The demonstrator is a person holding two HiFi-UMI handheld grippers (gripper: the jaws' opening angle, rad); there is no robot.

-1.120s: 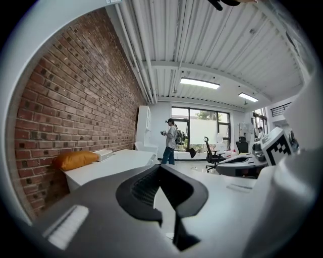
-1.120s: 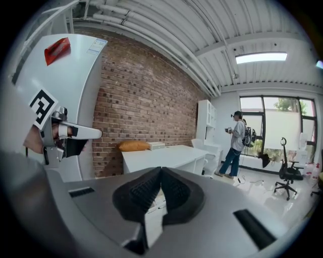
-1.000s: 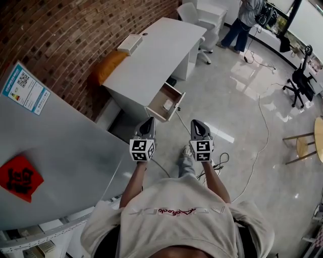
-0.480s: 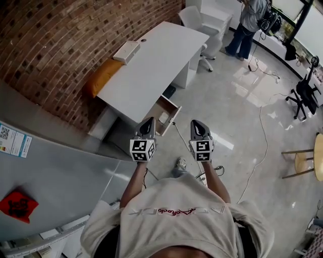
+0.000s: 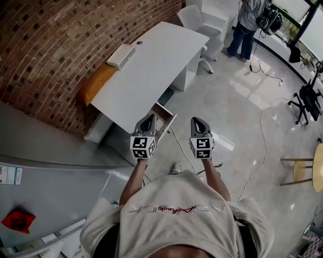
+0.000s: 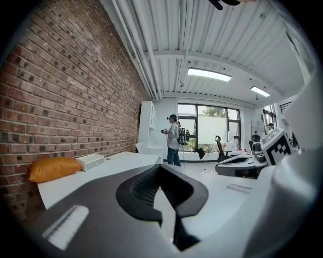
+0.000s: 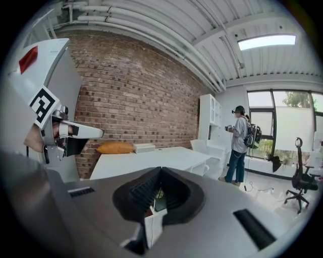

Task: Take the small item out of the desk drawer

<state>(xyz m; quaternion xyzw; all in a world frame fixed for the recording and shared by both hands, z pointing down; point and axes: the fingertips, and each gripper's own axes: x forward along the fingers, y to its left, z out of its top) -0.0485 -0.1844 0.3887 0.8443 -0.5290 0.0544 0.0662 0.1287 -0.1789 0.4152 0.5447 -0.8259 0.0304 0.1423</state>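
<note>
Plain white table, orange cushion, reddish-brown brick wall with pale mortar lines, glossy light grey floor, white chair.

drawer interior partly behind left tool; bystander cropped

The desk has drawn nearer; its drawer (partly hidden) now sits beside the left claw.
</note>
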